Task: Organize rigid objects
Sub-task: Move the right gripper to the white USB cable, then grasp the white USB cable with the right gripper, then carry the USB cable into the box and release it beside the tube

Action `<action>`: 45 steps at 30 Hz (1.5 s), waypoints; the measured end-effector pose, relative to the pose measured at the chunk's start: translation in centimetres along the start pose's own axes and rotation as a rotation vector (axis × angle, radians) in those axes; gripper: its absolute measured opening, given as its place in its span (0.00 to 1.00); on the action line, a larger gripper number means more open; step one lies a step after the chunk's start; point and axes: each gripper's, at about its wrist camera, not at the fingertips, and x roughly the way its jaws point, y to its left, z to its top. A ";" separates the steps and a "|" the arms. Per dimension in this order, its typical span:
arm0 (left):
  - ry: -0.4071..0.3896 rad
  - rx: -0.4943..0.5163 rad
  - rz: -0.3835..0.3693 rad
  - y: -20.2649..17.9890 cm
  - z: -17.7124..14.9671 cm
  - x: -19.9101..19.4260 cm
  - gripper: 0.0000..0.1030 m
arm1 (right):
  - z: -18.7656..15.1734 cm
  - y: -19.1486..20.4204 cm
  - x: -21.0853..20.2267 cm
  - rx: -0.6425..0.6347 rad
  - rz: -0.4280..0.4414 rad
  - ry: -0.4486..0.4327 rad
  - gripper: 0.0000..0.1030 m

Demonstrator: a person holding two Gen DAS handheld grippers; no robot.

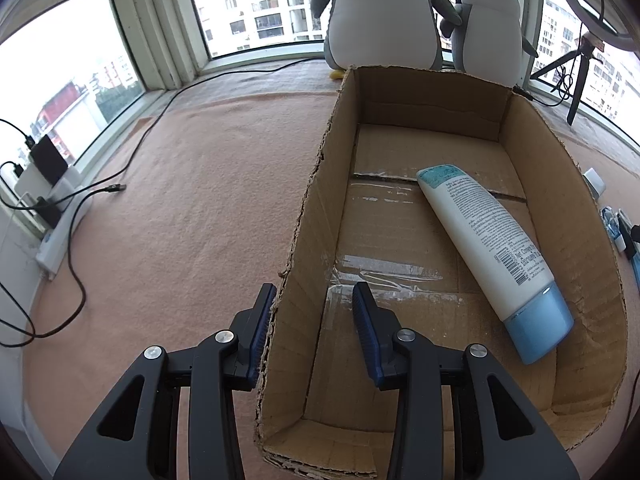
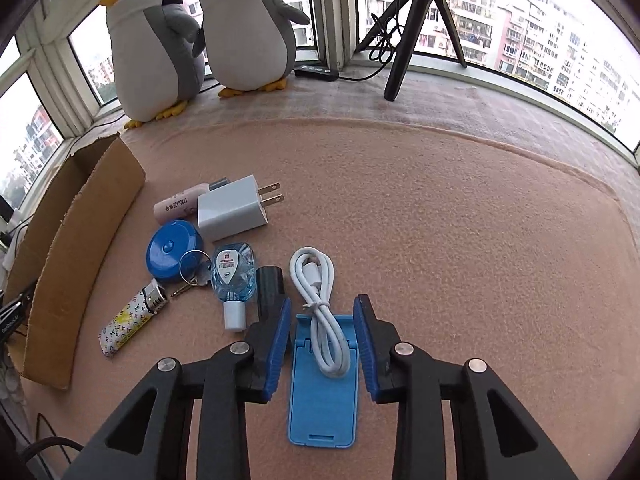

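Note:
In the left wrist view, a torn cardboard box [image 1: 560, 184] stands open on the pink blanket. A white lotion tube [image 1: 486, 236] with a blue cap lies slanted inside it. My left gripper [image 1: 315, 292] is open and straddles the box's near left wall, with the left pad against the cardboard. In the right wrist view, my right gripper [image 2: 323, 304] is open above a blue phone stand [image 2: 322, 404], with a coiled white cable [image 2: 320, 304] lying across the stand. Nothing is held in either gripper.
Left of the stand lie a black cylinder [image 2: 269, 284], a sanitizer bottle [image 2: 233, 276], a key ring [image 2: 193, 268], a blue tape measure [image 2: 173, 250], a patterned lighter [image 2: 130, 322], a white charger plug [image 2: 232, 208] and a pink tube [image 2: 178, 204]. Two plush penguins [image 2: 240, 28] and a tripod [image 2: 412, 16] stand at the window.

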 end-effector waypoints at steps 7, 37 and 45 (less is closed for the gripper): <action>0.001 -0.001 -0.001 0.1 0.0 0.0 0.37 | 0.7 0.1 1.2 -0.030 -0.007 0.028 0.20; -0.003 -0.003 -0.003 0.0 0.1 0.0 0.37 | 1.9 1.7 -5.8 0.105 0.198 -0.092 0.17; -0.008 -0.003 -0.007 -0.2 0.1 0.0 0.37 | 3.1 9.9 -8.1 -0.004 0.299 -0.142 0.17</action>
